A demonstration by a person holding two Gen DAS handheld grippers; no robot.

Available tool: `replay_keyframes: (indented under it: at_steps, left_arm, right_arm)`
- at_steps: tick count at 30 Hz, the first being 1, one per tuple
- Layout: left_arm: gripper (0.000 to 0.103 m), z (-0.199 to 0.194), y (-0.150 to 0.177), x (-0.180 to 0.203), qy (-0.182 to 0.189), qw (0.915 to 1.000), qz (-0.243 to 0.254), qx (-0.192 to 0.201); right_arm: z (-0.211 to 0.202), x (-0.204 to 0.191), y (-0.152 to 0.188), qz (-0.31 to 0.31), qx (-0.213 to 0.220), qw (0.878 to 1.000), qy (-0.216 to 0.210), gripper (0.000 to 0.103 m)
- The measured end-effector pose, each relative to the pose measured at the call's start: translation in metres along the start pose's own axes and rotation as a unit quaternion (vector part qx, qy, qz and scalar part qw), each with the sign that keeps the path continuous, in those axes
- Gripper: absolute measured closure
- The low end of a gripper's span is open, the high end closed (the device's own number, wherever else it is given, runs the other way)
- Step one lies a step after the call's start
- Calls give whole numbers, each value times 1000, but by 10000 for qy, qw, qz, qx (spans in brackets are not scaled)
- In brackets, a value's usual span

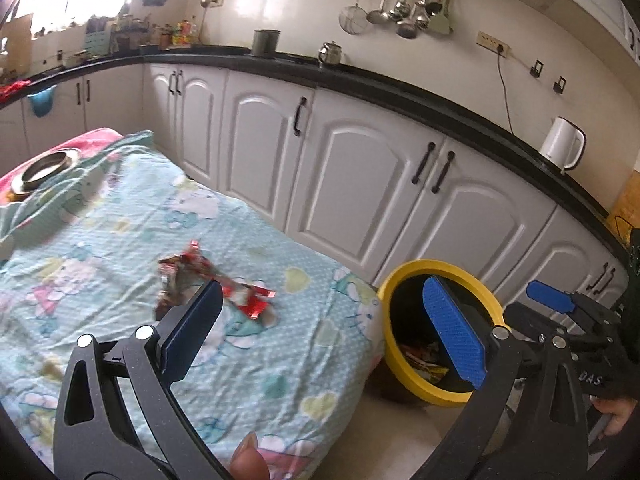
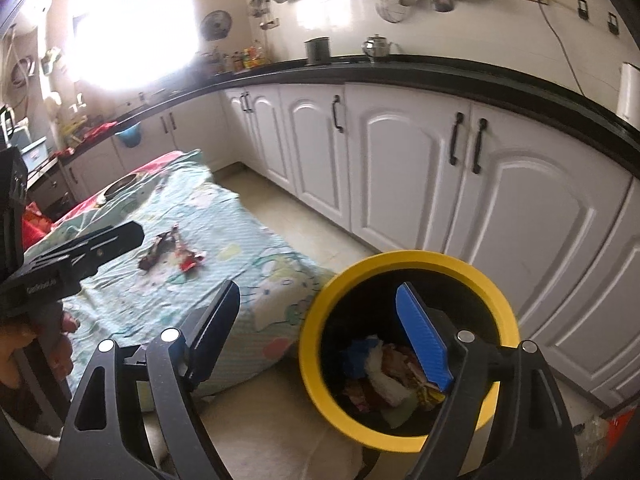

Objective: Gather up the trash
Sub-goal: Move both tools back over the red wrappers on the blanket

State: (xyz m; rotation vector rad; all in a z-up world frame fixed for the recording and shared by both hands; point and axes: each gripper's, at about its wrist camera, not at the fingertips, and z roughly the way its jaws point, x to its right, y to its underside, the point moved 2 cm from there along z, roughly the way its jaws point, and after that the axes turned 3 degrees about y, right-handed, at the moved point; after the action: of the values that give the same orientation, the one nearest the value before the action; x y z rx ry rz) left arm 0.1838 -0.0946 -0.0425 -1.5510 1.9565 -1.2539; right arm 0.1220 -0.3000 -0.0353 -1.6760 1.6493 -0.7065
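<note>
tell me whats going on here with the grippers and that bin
A person holds a gripper in each hand, clearing trash into the yellow-rimmed bin, which already holds crumpled scraps. The right gripper is open and empty over it. The left gripper, also open and empty, faces the red wrappers lying on the patterned sheet.

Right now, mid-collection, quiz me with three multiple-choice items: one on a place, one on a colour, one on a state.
1. Where do the red wrappers lie?
A. on the patterned cloth
B. on the counter
C. on the floor

2. What colour is the rim of the bin?
A. blue
B. yellow
C. white

3. How do the right gripper's jaws stand?
A. shut on a wrapper
B. shut, empty
C. open, empty

Key: 1 A, they rest on the patterned cloth; 2 B, the ring is yellow; 3 C, the jaws are spread above the bin with nothing between.
</note>
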Motion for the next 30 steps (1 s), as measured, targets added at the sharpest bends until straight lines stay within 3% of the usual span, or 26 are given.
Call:
replay_keyframes:
  at_steps: [16, 30]
  left_arm:
    - [11, -31, 2, -61, -518, 9973, -433, 272]
    - [11, -43, 10, -124, -968, 9902, -953, 337]
  right_arm:
    - [9, -75, -4, -507, -144, 9962, -700, 24]
    - [41, -121, -16, -809, -258, 9918, -960, 24]
